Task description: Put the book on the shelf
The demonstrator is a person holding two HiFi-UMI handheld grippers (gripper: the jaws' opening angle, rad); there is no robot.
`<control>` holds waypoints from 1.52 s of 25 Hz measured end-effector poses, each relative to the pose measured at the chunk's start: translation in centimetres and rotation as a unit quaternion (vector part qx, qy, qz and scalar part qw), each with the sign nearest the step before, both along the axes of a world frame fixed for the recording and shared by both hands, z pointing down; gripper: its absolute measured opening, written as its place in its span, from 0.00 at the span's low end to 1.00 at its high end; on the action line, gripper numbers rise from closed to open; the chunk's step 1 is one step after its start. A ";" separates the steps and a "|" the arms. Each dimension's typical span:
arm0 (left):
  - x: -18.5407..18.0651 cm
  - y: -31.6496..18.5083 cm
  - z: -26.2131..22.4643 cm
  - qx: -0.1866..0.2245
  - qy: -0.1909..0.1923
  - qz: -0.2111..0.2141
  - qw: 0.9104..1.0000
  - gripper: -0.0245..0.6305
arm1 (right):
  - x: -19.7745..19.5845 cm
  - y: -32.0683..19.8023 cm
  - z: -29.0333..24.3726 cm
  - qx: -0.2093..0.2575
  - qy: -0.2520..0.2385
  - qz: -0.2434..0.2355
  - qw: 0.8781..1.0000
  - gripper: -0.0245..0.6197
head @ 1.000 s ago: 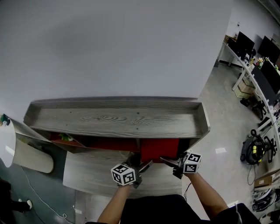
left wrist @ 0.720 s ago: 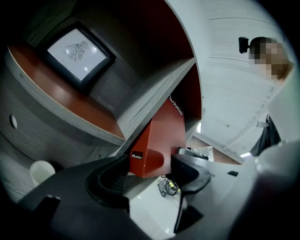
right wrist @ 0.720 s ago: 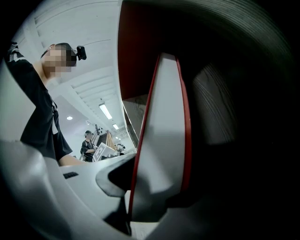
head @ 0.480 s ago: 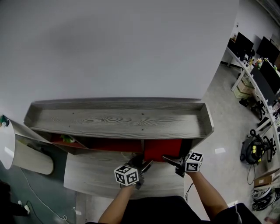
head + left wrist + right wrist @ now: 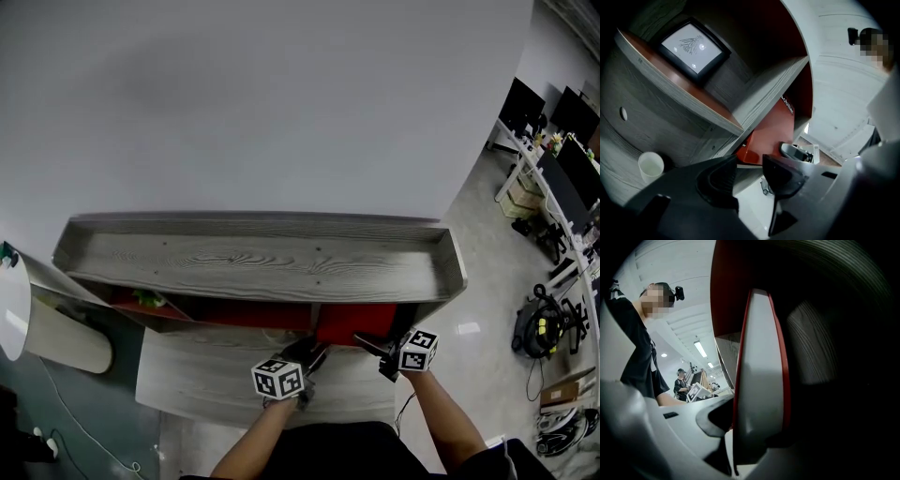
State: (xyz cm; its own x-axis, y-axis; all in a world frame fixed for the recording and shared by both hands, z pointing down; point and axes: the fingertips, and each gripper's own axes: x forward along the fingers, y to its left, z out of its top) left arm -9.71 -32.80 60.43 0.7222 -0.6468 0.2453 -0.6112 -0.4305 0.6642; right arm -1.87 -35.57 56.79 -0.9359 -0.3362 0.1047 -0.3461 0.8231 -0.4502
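Head view: the shelf unit (image 5: 253, 258) is a low cabinet of grey wood-grain board; its flat top carries a raised rim on the back and both ends, and its inner faces are red. A plain grey ledge (image 5: 206, 370) projects from the front of the shelf unit below the top board. The book (image 5: 352, 322), a flat rectangular volume with a smooth red cover, stands in the right-hand compartment of the shelf unit, just right of a vertical divider. The left gripper (image 5: 312, 354) sits in front of that divider and the right gripper (image 5: 366, 342) reaches the book's front edge. Left gripper view: both dark moulded jaws stand partly apart, have just been closing, and clamp nothing; only a board edge of the shelf unit and pale floor show in the gap, and the book's lower corner lies just beyond the tips. A black-framed picture (image 5: 693, 47) leans in an upper compartment of the shelf unit, and a white cylindrical cup (image 5: 650, 165) stands in a lower one. Right gripper view: the jaws are clamped on the book, the visible jaw pressed to the red cover, with the white page block facing the camera inside the dark compartment.
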 end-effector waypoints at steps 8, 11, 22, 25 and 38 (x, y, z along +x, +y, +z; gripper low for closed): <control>-0.7 -0.6 0.3 -0.005 0.011 -0.004 1.000 0.26 | -0.4 -0.3 0.4 -0.010 0.005 0.001 1.000 0.33; -0.8 -0.7 0.4 -0.008 0.009 -0.005 1.000 0.24 | -0.5 -0.5 0.5 -0.014 0.006 0.010 1.000 0.34; -0.6 -0.4 1.0 -0.029 0.016 0.001 0.999 0.20 | -0.1 -1.0 1.2 -0.017 0.071 0.040 0.997 0.37; 0.0 -0.2 0.7 -0.020 0.014 0.019 1.000 0.20 | -0.1 -1.2 1.2 -0.023 0.076 0.041 0.996 0.39; 2.6 -1.1 -0.4 -0.008 0.042 0.037 0.998 0.16 | -0.8 -1.8 1.8 -0.031 0.118 0.053 0.991 0.43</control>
